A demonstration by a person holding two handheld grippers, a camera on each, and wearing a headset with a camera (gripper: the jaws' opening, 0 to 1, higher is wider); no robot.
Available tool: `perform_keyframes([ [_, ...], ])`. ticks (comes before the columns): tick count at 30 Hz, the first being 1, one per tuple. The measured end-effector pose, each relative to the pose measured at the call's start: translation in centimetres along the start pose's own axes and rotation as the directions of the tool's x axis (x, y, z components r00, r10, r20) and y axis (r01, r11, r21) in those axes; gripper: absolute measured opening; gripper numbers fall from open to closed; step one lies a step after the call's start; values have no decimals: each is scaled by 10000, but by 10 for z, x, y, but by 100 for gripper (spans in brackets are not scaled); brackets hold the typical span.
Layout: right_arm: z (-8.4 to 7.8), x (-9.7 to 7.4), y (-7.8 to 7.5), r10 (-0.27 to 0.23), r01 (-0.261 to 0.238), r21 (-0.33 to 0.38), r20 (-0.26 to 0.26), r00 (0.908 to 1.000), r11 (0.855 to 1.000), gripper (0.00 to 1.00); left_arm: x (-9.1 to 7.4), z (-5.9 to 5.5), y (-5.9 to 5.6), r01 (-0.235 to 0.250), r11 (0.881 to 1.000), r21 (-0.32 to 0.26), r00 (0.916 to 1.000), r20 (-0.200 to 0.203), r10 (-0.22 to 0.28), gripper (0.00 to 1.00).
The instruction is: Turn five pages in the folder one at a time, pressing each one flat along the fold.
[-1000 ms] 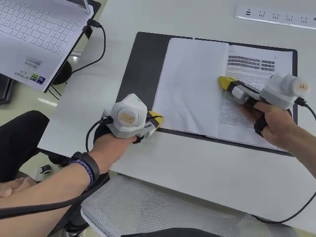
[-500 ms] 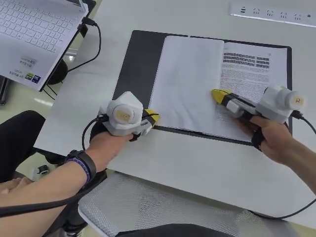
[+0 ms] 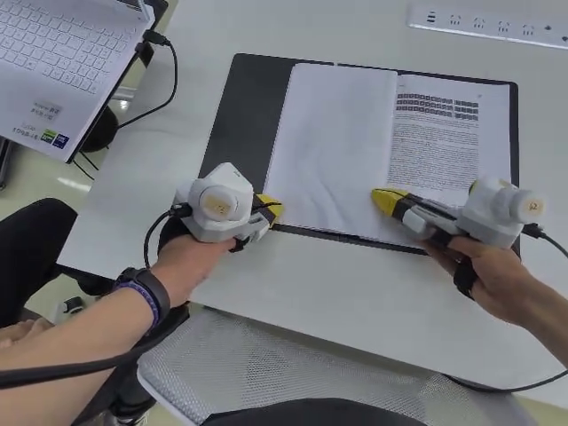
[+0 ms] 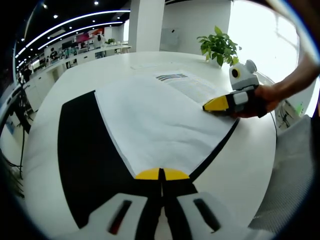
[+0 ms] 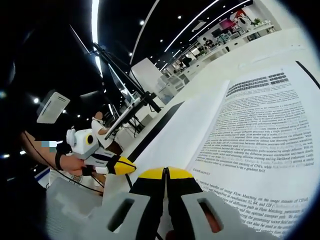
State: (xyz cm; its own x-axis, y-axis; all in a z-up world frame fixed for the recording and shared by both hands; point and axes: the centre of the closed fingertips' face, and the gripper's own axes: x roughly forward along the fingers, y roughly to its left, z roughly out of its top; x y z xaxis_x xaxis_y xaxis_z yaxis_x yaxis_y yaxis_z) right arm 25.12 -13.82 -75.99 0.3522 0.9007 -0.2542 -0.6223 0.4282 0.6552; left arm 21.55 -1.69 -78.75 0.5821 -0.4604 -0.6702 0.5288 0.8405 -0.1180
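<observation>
Moved since a second ago: the right gripper has slid along the fold from about mid-page to just short of the folder's near edge; the left gripper has kept its place.
Right gripper: its jaws are closed together with nothing between them. The yellow tips lie low on the paper at the fold, so it works as a blunt presser and not a pincher.
Left gripper: its jaws are also together, with the tips at the near corner of the blank page. It looks placed there to pin the turned sheet down while the crease is stroked. I cannot tell whether any paper is nipped between the tips.
Folder: it lies open and flat on the bench, black cover outermost. The blank page is on the left and the printed page on the right, meeting at the fold.
Step in hand: I judge this the end of one pressing stroke, with the next sheet not yet lifted.
Next move: it probably calls for the right jaws to open and catch the printed page's edge.
Nearby: a laptop sits well apart at the far left, and a power strip lies beyond the folder.
</observation>
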Motion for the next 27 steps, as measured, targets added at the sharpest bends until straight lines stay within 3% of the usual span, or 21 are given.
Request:
perform_keyframes([
  [15,-26,-13,18,323,-320,68,-464,9984,9995,0,1,0,0,-2,10000,5,10000,23,2,0],
  [27,-38,-18,27,529,-518,171,-700,9961,9985,0,1,0,0,-6,10000,4,10000,34,6,0],
])
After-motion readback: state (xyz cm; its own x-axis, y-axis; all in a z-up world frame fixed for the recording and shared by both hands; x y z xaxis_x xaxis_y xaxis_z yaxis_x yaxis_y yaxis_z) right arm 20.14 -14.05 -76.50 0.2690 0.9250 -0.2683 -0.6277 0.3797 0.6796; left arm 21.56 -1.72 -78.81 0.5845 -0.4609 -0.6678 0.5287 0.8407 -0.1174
